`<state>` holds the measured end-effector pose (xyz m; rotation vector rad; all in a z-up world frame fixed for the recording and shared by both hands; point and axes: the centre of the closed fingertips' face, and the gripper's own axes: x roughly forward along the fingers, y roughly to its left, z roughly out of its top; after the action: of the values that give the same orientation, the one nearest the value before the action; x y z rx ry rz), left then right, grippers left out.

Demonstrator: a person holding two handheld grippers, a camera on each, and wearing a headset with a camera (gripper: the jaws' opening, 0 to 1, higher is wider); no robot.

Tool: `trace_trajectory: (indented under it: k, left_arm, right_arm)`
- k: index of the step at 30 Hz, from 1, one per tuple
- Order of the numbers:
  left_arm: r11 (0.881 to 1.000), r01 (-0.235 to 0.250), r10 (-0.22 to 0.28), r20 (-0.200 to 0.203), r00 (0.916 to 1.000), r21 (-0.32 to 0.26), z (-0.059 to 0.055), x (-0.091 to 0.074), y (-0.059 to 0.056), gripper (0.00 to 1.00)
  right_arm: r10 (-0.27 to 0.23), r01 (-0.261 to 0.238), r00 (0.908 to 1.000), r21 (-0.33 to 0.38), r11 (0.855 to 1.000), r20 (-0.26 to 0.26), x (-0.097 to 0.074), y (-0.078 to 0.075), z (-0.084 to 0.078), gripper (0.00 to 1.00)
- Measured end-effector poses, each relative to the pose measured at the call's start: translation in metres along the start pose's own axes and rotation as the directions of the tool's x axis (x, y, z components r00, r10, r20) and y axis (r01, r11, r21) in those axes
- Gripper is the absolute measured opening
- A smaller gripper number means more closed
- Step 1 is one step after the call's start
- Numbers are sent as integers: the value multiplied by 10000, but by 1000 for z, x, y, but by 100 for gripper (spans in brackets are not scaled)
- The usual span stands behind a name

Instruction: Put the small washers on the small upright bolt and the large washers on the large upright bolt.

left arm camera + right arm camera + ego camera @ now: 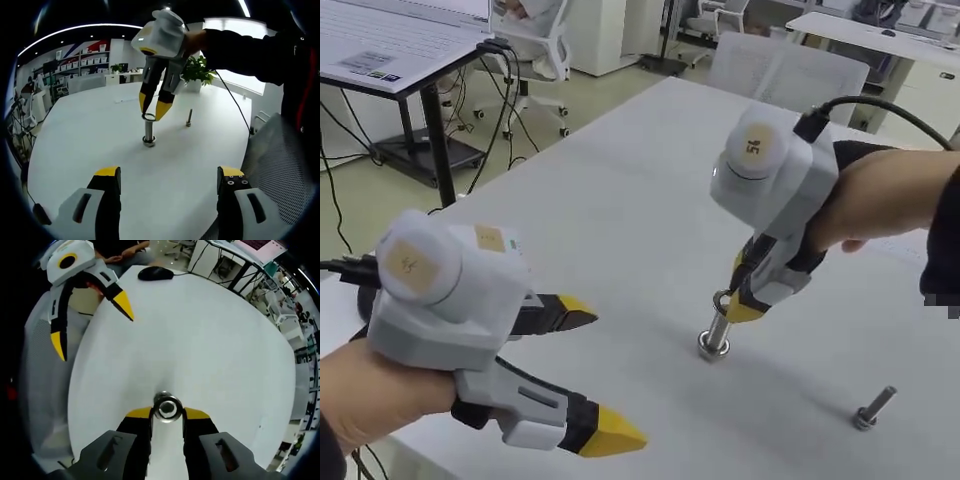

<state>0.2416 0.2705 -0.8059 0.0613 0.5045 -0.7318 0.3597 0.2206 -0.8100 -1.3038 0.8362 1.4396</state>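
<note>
The large upright bolt (714,332) stands on the white table (620,200), mid-right. My right gripper (732,306) points down at its top, shut on a large washer (148,117) that is level with the bolt's tip (149,131). In the right gripper view the washer (167,407) sits between the yellow fingertips (138,413), over the bolt. The small bolt (872,408) stands further right, also seen as small bolt (189,117). My left gripper (595,372) hovers open and holding nothing at the near left, far from both bolts.
A black mouse (156,273) lies at the table's far end in the right gripper view. A desk (390,45) and an office chair (535,40) stand beyond the table's left edge. A potted plant (197,75) stands behind the table.
</note>
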Motion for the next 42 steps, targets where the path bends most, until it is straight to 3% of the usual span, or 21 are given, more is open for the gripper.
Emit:
trace_trajectory:
  k: [19, 42]
  left_arm:
    - [9999, -9, 9, -34, 10000, -114, -4, 1, 1, 78]
    - [9998, -19, 16, -124, 9999, -221, -9, 1, 4, 78]
  right_arm:
    - [239, -239, 9996, -26, 9997, -177, 13, -2, -2, 24]
    - [522, -514, 9981, 225, 9984, -322, 42, 8, -8, 24]
